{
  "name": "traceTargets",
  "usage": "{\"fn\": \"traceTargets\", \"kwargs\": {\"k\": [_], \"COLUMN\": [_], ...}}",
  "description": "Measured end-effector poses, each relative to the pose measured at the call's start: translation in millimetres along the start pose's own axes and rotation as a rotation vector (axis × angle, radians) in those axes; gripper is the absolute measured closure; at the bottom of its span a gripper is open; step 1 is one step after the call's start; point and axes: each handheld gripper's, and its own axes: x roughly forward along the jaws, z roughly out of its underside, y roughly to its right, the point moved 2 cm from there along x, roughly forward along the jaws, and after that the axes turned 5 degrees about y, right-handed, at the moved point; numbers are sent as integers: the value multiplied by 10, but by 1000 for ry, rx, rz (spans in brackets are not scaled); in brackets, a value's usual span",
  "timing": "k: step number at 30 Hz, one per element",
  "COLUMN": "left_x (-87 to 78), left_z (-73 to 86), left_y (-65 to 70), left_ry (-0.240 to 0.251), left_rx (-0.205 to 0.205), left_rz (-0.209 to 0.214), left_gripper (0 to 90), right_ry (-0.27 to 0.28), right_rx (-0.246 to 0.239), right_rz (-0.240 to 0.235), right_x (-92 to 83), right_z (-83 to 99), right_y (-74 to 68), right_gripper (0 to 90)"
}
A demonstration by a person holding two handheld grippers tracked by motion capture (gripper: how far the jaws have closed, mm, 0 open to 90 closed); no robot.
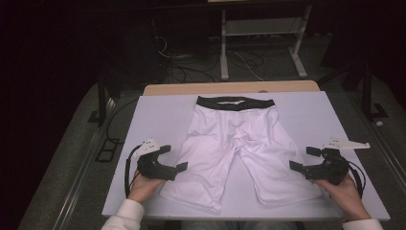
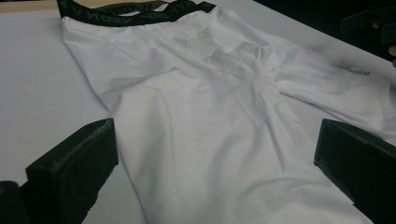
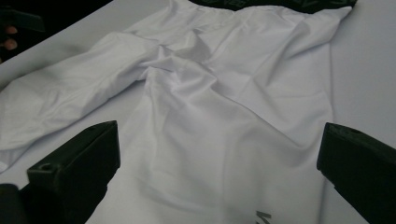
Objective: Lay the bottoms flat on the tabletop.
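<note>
High view: white stretch shorts [image 1: 234, 143], smooth, faintly creased, black elastic waistband [image 1: 235, 102] far side, spread flat mid-table [image 1: 158, 110] on matte white surface. Left gripper [image 1: 173, 158] and right gripper [image 1: 301, 158], angular black plastic, jaws parted, flanking leg hems.

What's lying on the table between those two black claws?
The white shorts, spread flat between the left gripper and right gripper, seen from the high view.
</note>
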Motion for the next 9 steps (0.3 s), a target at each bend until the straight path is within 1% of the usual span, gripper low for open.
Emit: {"fn": "traceTargets", "kwargs": {"k": [2, 4, 9], "left_x": [1, 3, 5], "left_z": [27, 50, 68], "left_y": [-21, -40, -57], "left_ry": [-7, -20, -32], "left_rx": [0, 5, 16], "left_rz": [-7, -14, -18], "left_gripper": [0, 0, 0], "right_ry": [-7, -7, -9], "right_rx": [-1, -8, -50], "right_rz": [16, 20, 13], "right_x": [0, 0, 1], "right_z": [33, 46, 50], "right_y": [43, 68, 66], "right_gripper": [0, 0, 0]}}
